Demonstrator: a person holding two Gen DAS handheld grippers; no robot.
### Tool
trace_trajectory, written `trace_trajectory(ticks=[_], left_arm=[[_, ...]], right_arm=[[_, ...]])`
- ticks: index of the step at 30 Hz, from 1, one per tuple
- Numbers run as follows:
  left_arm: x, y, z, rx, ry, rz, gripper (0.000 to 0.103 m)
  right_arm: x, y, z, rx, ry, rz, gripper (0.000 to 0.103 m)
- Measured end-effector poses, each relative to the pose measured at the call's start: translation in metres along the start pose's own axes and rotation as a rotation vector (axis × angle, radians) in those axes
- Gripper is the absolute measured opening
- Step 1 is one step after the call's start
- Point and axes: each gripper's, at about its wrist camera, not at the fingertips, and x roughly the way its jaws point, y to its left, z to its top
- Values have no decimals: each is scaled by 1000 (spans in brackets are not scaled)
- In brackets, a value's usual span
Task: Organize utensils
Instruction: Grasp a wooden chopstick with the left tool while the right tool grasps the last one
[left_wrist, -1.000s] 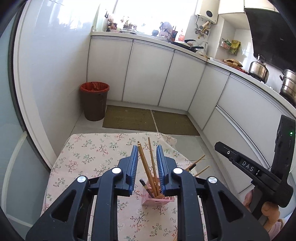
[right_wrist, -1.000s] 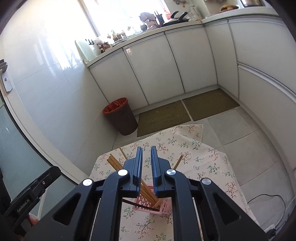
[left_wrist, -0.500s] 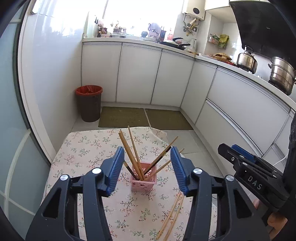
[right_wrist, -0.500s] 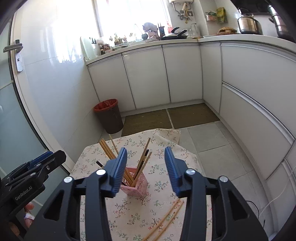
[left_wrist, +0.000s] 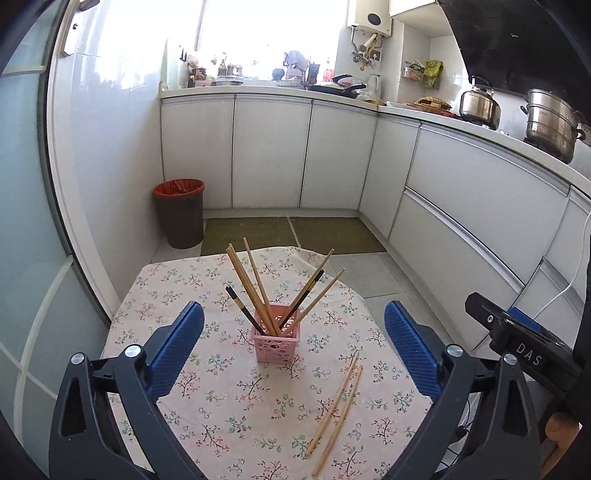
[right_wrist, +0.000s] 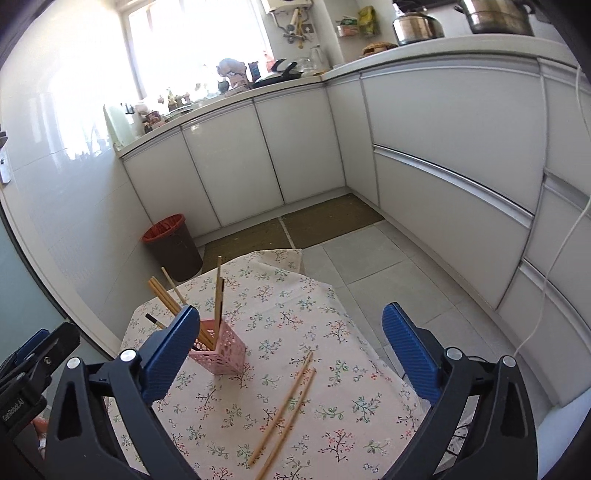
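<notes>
A pink lattice holder (left_wrist: 275, 345) stands on the floral-cloth table (left_wrist: 221, 406) with several wooden and dark chopsticks (left_wrist: 251, 288) leaning out of it. A loose pair of chopsticks (left_wrist: 336, 402) lies on the cloth to its right. My left gripper (left_wrist: 293, 308) hangs back from the holder, its jaws opening wide with nothing pressed between them. In the right wrist view the holder (right_wrist: 221, 350) sits behind the left finger, and the loose pair (right_wrist: 288, 402) lies ahead on the cloth (right_wrist: 332, 369). My right gripper (right_wrist: 291, 309) is also opening and holds nothing.
A brown bin with a red liner (left_wrist: 180, 212) stands on the floor beyond the table, by the wall. White cabinets (left_wrist: 269, 155) wrap the back and right. Pots (left_wrist: 550, 122) sit on the counter. The table's right edge drops to grey floor tiles (right_wrist: 373, 266).
Both grippers have drawn back from the pink holder. Their jaws went from nearly shut around the chopsticks to wide apart. The loose pair on the cloth has come into view.
</notes>
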Motion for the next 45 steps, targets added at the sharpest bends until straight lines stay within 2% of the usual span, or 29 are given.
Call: trace_trajectory(ticks=[2,4,9,13,16,19,25,28,30,31,32,36,39,45], left_arm=[[8,-6,-3,19,33,-8,96],[24,-18,-10,63,114,-33,96],[90,-53,-45,174,361,-81,96],[151,-76,-83,213,514,-48,96],[195,-89,-106,207,611,-25,96],[236,-93,-117,153,677,-4,96],[296,-104,-114,86,719,13,93],[320,-110,-117,109,755,31,73],[332,-114,-122,124,786,38,52],[335,-114,-123,117,783,44,53],[336,-113,-120,110,762,49,48],[335,-110,-119,134,747,59,19],[328,-104,-123,163,741,64,7],[291,-75,-126,155,663,21,4]], right_arm=[[2,-21,-9,54,12,-24,96],[8,-45,-22,124,28,-55,96],[46,-118,-72,293,189,-124,96],[70,-159,-104,378,270,-155,96],[82,-174,-116,416,308,-163,96],[89,-180,-119,431,325,-144,96],[104,-181,-122,439,371,-128,96],[107,-176,-120,412,367,-124,96],[109,-172,-119,392,368,-124,96],[111,-172,-120,390,371,-125,96],[112,-172,-120,390,376,-124,96],[115,-171,-121,385,389,-124,96],[118,-166,-122,364,399,-132,96],[132,-141,-121,278,428,-143,96]])
